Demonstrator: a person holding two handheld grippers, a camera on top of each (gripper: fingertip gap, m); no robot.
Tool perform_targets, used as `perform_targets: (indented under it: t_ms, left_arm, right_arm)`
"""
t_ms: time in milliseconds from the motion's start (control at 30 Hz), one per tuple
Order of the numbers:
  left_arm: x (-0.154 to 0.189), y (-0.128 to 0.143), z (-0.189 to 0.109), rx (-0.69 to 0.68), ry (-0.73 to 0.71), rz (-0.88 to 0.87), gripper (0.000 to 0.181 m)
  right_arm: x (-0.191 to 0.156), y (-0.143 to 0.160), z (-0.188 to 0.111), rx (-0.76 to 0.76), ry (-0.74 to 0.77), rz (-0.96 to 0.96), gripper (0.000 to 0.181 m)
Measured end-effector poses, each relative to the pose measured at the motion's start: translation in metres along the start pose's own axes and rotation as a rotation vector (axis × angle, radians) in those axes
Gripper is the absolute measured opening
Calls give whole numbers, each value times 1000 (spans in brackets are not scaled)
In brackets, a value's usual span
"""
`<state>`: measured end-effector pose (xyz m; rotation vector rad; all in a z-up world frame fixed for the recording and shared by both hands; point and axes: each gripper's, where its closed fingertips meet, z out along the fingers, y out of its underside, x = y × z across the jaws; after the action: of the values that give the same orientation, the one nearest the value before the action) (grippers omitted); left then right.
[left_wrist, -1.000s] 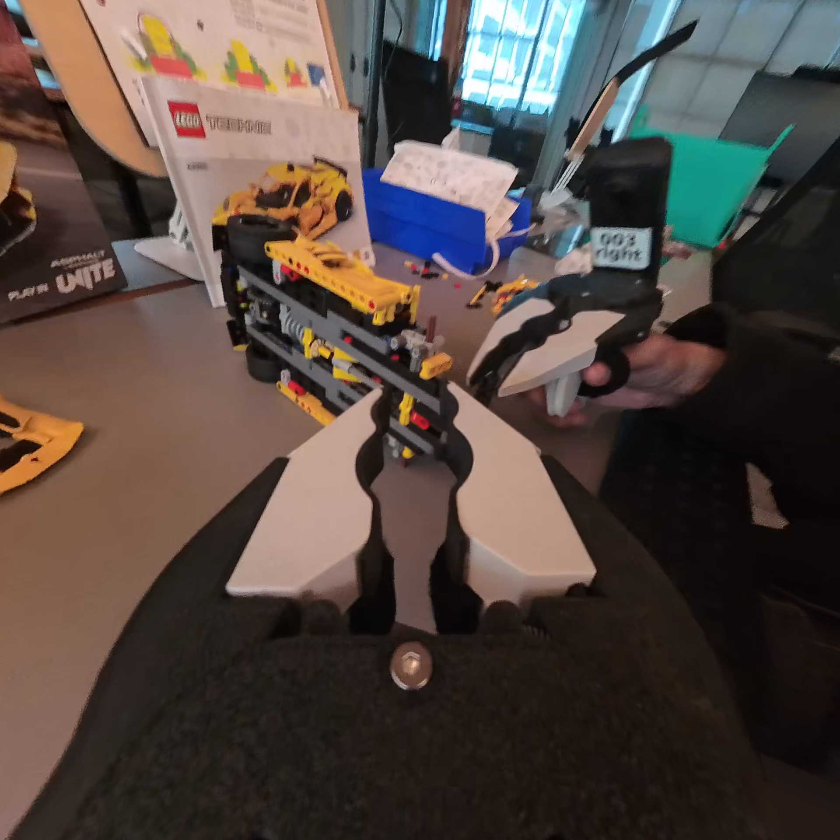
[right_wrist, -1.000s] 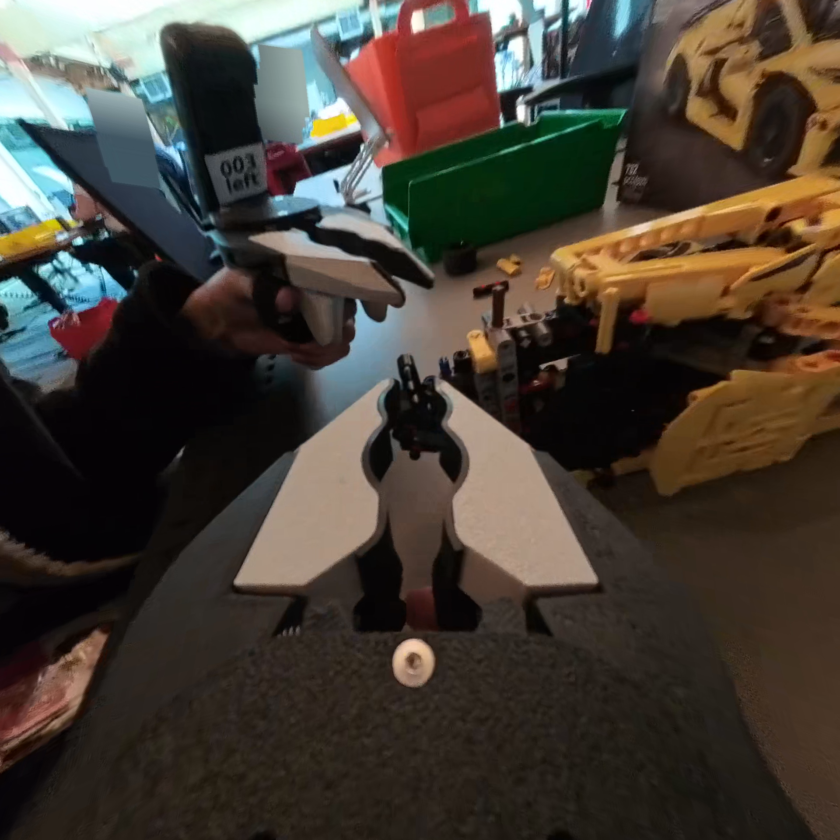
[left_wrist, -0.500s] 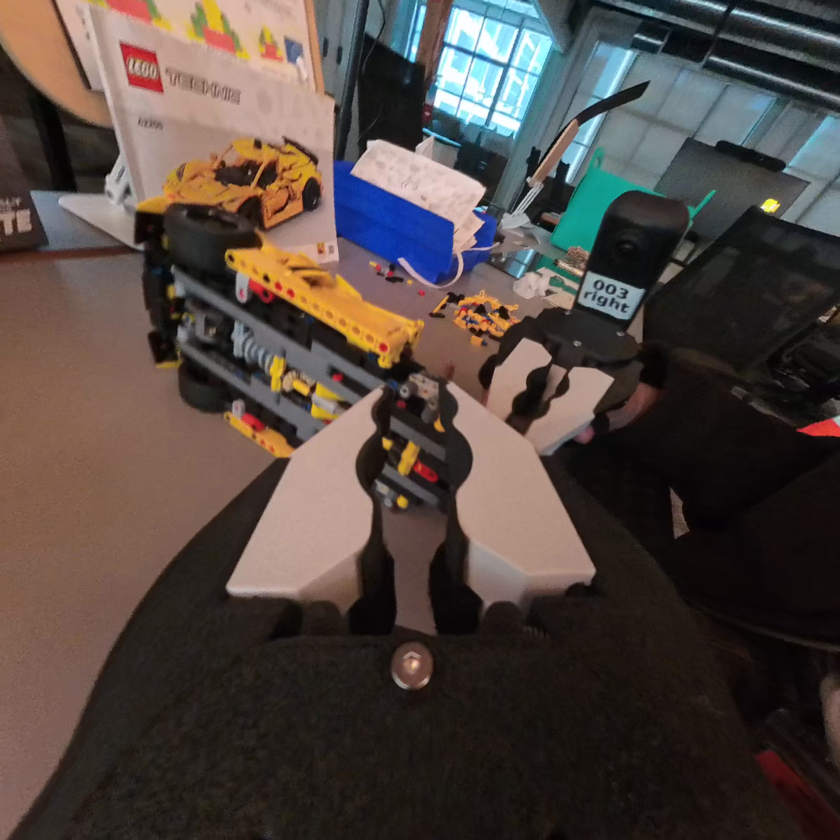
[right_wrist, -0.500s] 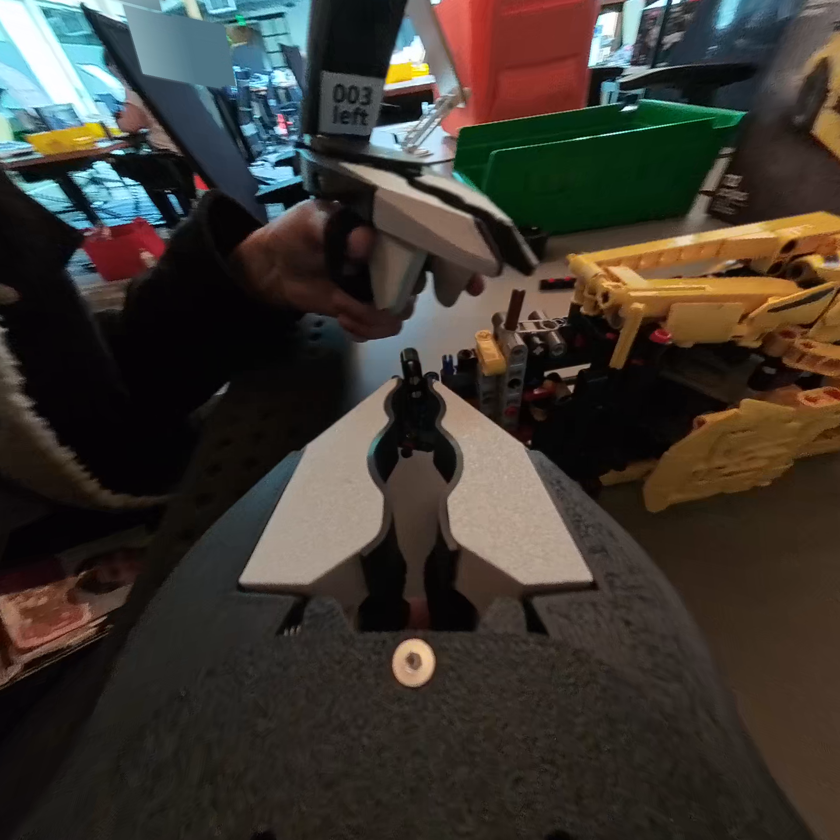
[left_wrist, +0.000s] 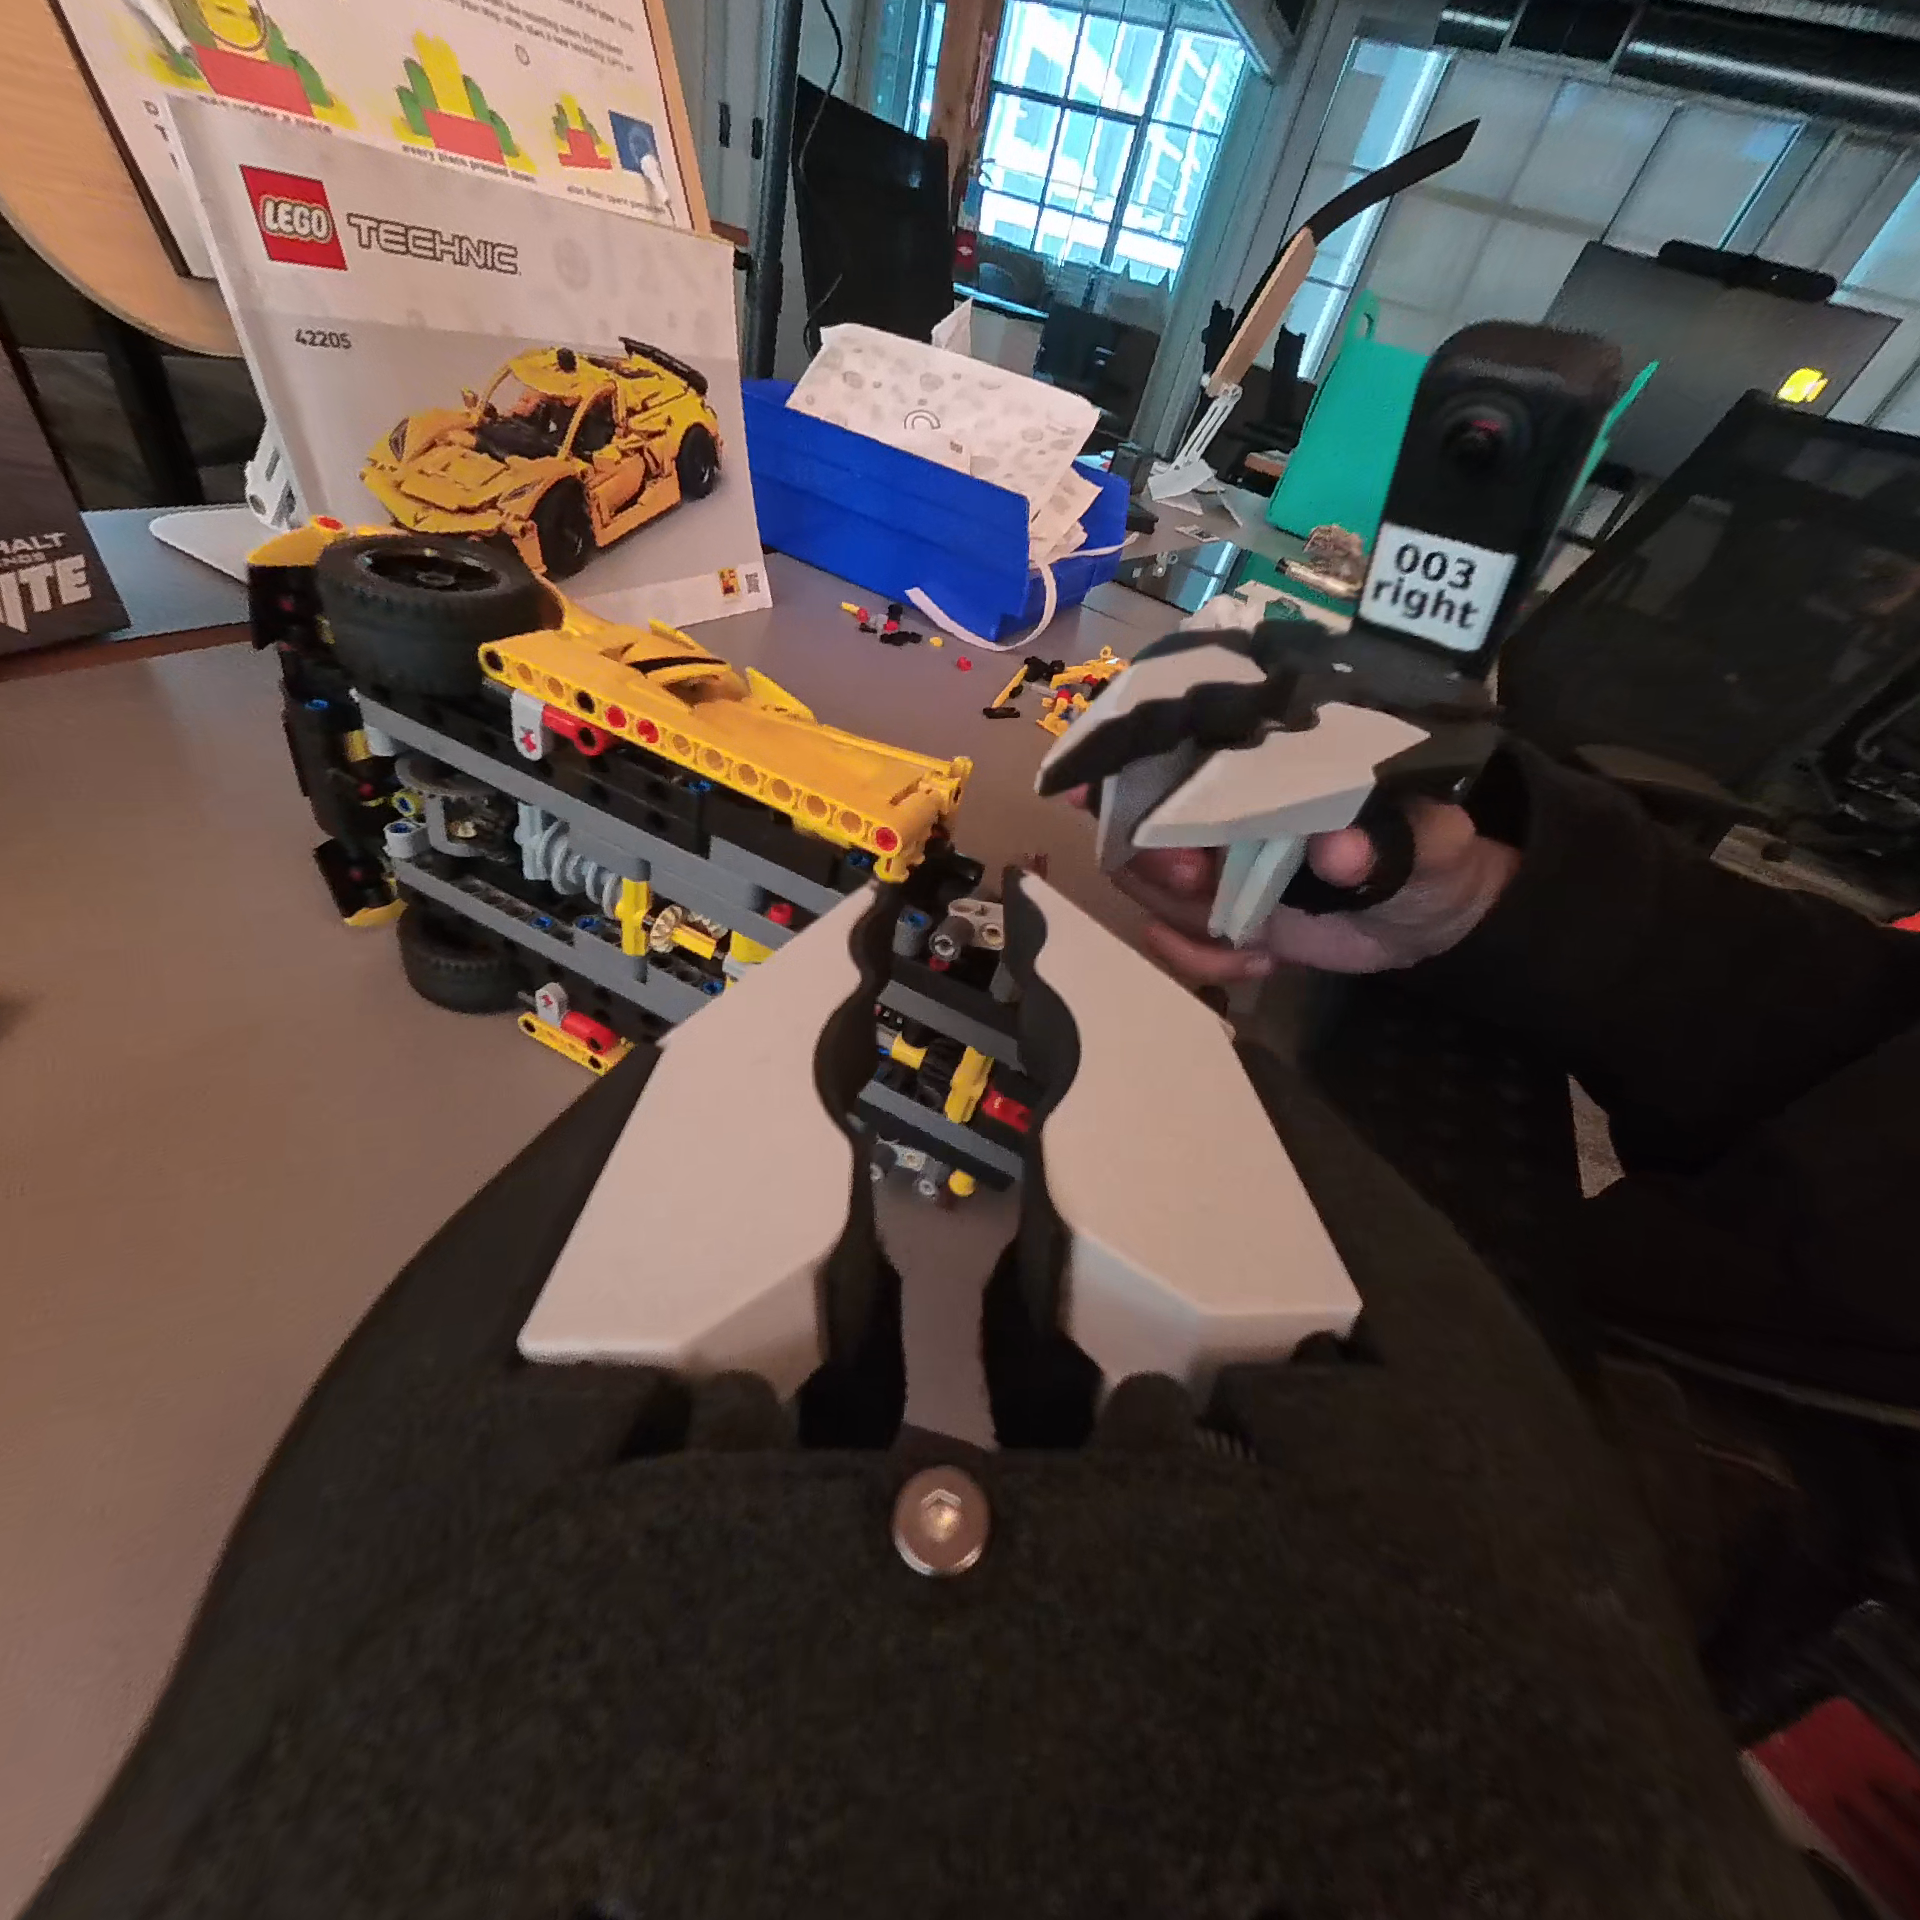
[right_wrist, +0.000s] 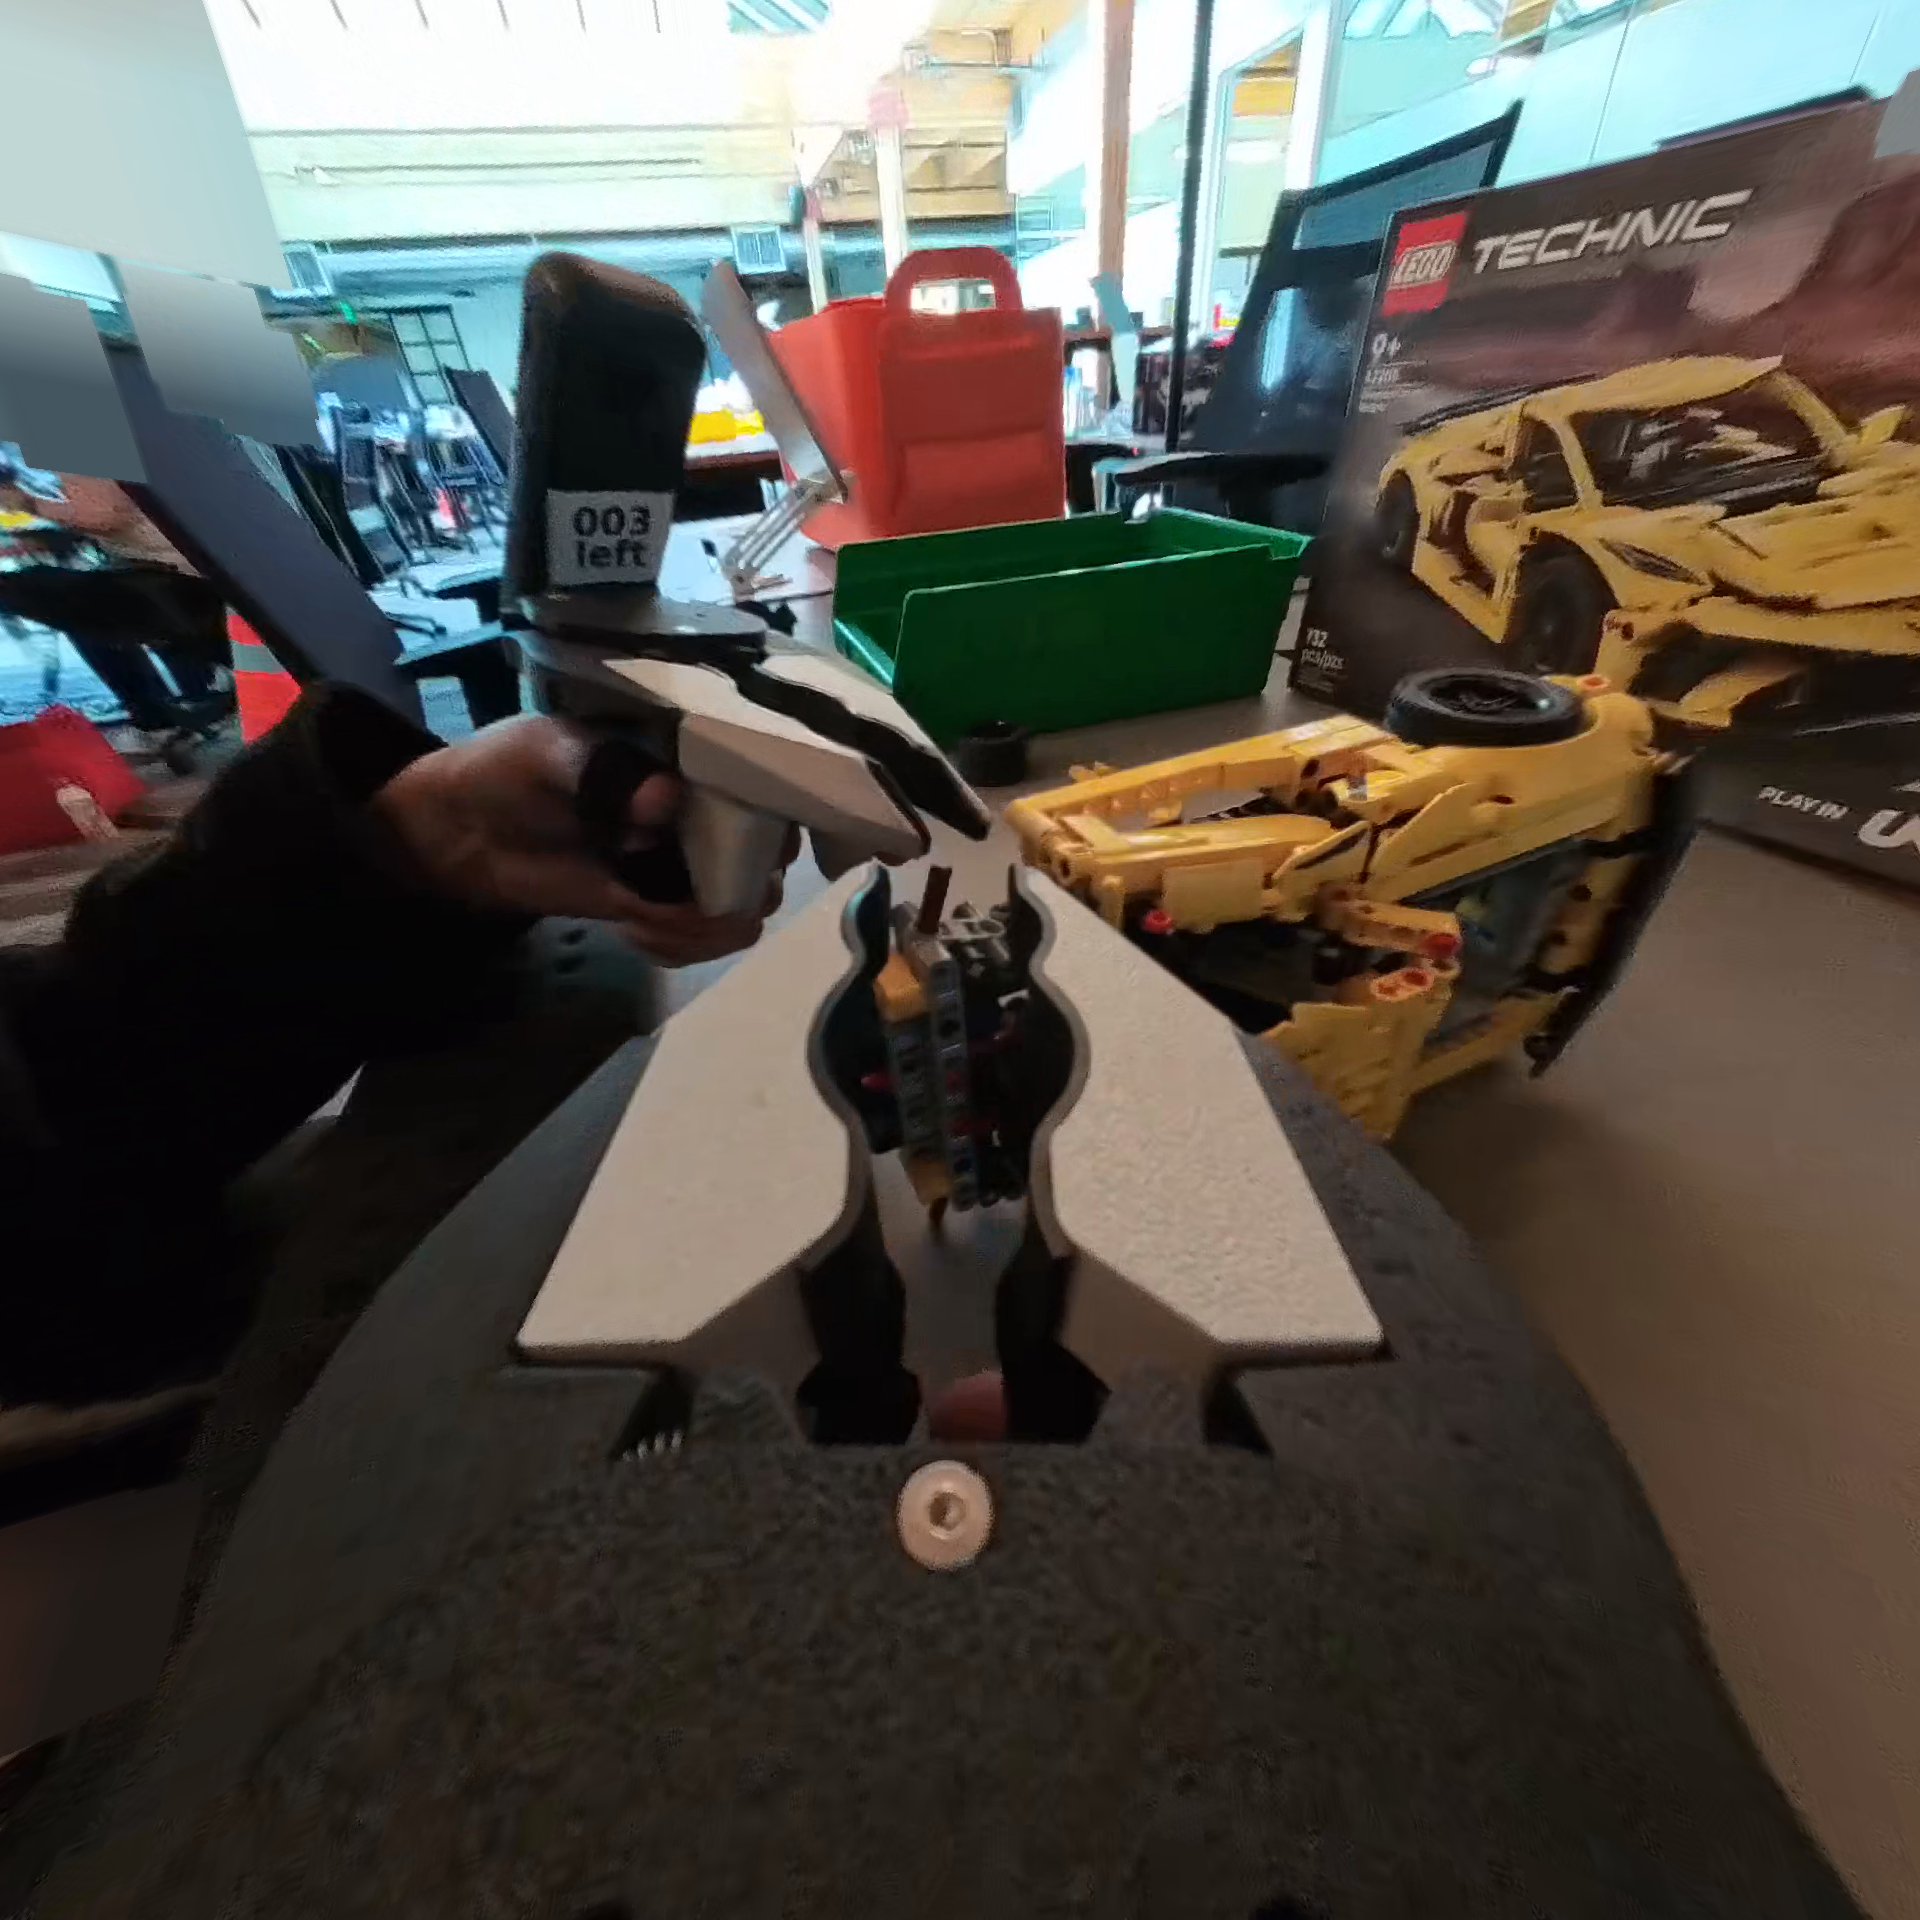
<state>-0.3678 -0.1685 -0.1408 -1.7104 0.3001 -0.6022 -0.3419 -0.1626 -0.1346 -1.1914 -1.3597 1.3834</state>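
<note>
A yellow brick-built car (left_wrist: 665, 769) lies on its side on the grey table, underside toward the left wrist view. It also shows in the right wrist view (right_wrist: 1351, 894). My left gripper (left_wrist: 948, 894) is open and empty, with the car's near end seen through its gap. It also shows in the right wrist view (right_wrist: 940, 831), just above that end. My right gripper (right_wrist: 951, 883) is open. The car's end, with a grey beam and a brown axle (right_wrist: 938, 883), shows between its fingers. In the left wrist view my right gripper (left_wrist: 1086, 810) hovers just right of the car's end.
An instruction booklet (left_wrist: 478, 416) stands behind the car, next to a blue bin (left_wrist: 894, 520) with paper bags. Loose small pieces (left_wrist: 1049, 686) lie nearby. A green bin (right_wrist: 1060, 623), a loose black tyre (right_wrist: 992, 753), a red bag (right_wrist: 935, 416) and the set's box (right_wrist: 1621, 436) stand farther back. Less than 4 cm separates the two grippers' tips.
My right gripper was shut on a small black piece; now it is open and the piece no longer shows between its fingers. It has swung to face the car's end.
</note>
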Motion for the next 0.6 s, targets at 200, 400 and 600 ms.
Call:
perform_targets:
  t_ms: [200,400,600]
  left_arm:
    - [-1,6,2,-29,-12,17,19]
    - [2,10,5,-54,-12,47,18]
    - [-3,12,4,-64,-33,45,18]
  right_arm:
    - [-2,12,19,-91,11,2,8]
    - [-8,10,18,-93,-12,-23,3]
    - [-10,13,15,-91,-12,-64,3]
